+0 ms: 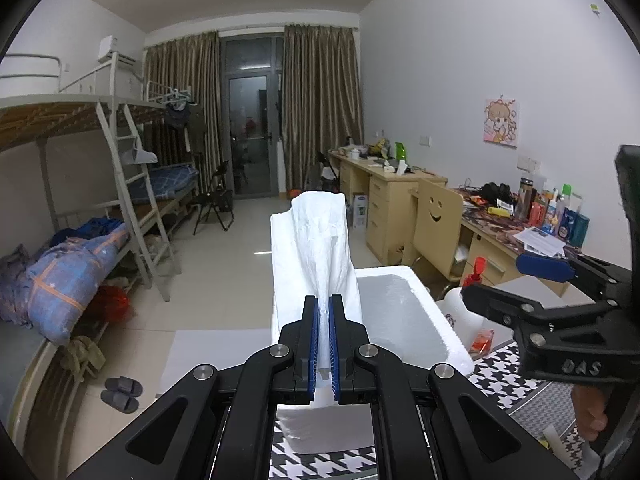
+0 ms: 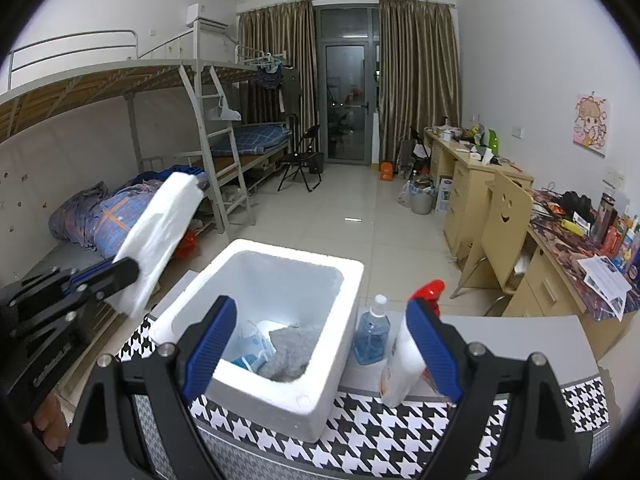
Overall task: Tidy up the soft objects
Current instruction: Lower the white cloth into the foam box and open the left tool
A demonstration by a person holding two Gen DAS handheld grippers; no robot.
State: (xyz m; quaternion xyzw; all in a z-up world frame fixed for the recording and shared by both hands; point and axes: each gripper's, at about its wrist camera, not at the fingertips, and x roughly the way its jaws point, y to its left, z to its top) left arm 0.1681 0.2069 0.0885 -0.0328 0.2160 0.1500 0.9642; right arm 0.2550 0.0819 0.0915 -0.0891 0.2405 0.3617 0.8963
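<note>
Your left claw (image 1: 324, 344) pinches the foam lid (image 1: 316, 248) by one thin edge (right claw (image 2: 320, 344) spread wide, empty), so it could twist free or snap above the foam box (image 2: 280, 396).

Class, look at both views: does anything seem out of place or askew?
Yes: the foam lid is off its white foam box, held tilted in the air by the left claw, leaving the box open.
</note>
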